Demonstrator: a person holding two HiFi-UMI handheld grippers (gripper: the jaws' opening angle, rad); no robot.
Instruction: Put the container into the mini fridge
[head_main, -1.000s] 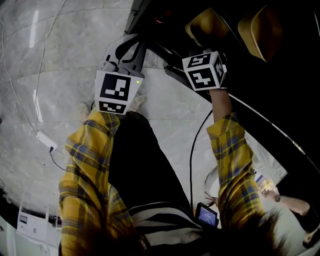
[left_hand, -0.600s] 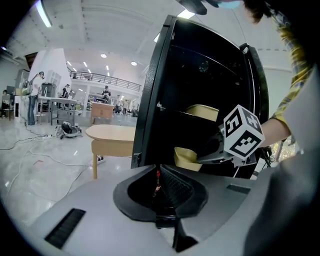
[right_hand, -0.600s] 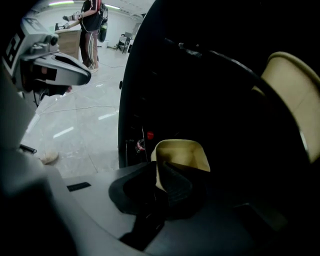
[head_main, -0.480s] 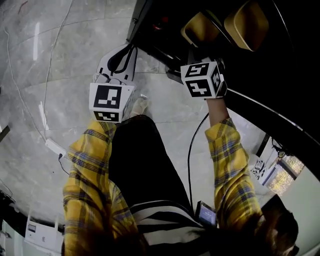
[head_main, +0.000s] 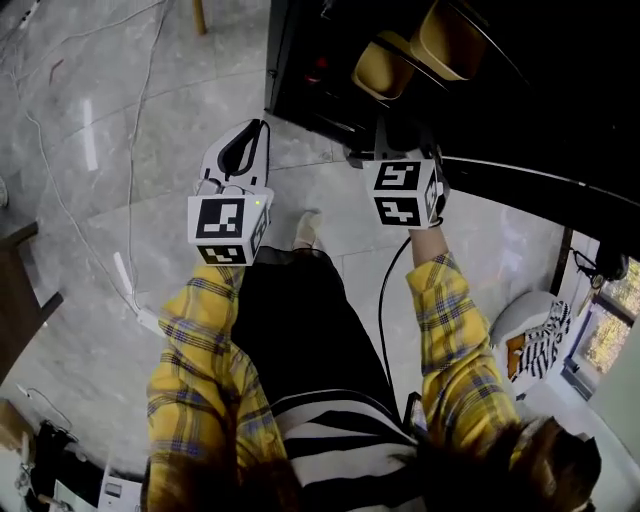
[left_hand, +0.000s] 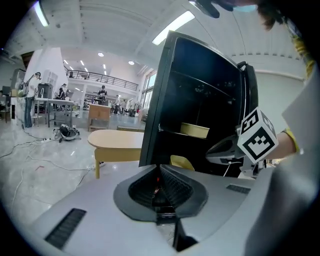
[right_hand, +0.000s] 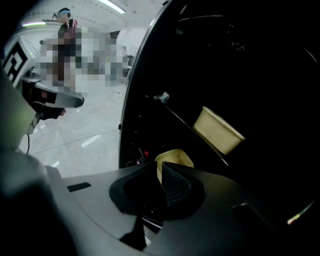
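The black mini fridge (head_main: 330, 60) stands open on the marble floor. Two yellow containers sit inside it, one lower (head_main: 378, 70) and one on a shelf (head_main: 450, 35). The left gripper view shows the shelf container (left_hand: 195, 130) and the lower container (left_hand: 181, 162). My left gripper (head_main: 252, 135) hangs over the floor just left of the fridge, jaws shut and empty. My right gripper (head_main: 388, 150) points into the fridge opening, shut with nothing held; the lower container (right_hand: 172, 160) shows just beyond its jaws and the shelf container (right_hand: 217, 130) above right.
Cables (head_main: 130, 200) trail over the floor at left. A low wooden table (left_hand: 117, 140) stands left of the fridge. My shoe (head_main: 305, 230) is between the grippers. A white object (head_main: 530, 320) sits at right. People stand far back in the hall.
Both grippers have drawn back toward my body, away from the fridge. The two containers stay inside it. More of the floor shows in the head view.
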